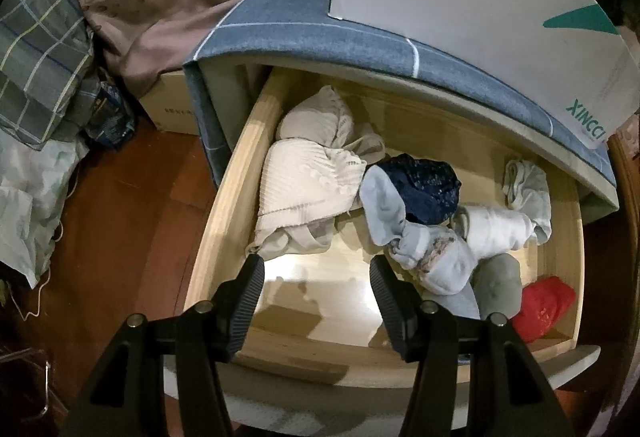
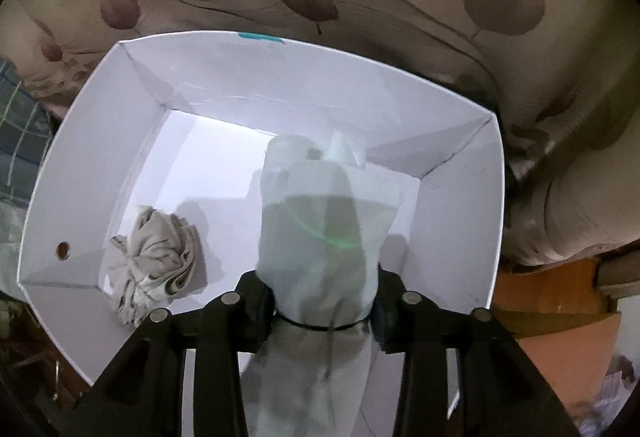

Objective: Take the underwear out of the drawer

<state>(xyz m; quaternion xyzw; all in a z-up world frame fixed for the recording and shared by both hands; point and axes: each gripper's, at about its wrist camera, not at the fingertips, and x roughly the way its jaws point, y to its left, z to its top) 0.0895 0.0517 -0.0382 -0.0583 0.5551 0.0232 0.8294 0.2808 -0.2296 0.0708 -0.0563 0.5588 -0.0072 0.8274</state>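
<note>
The open wooden drawer [image 1: 240, 173] fills the left wrist view, its bare floor lying directly beyond the left gripper [image 1: 316, 277], whose jaws stand wide apart with nothing between them. Past the left-hand jaw sits a cream ribbed garment [image 1: 304, 185]; past the right-hand jaw lies a heap of smaller pieces: a dark navy lacy piece [image 1: 424, 185], pale blue underwear [image 1: 384, 209], a white roll [image 1: 496, 229] and a red item [image 1: 544, 305] off to the far side.

In the right wrist view a white cardboard box [image 2: 80, 157] lies under and ahead of the right gripper [image 2: 320, 297]. A pale, thin piece of underwear [image 2: 324, 221] hangs between its jaws over the box. The cloth hides the pads, so whether they press on it cannot be told for sure; the jaws look only narrowly parted around the bunched fabric. To the left of the jaws, on the box floor, rests a crumpled grey garment [image 2: 156, 261].

The underwear is light, limp and thin. It will sag and fold rather than hold shape, it cannot break, and it may snag on neighbouring pieces. A raised fold or bunched ridge is likely the best place to pinch, taking one piece alone.
</note>
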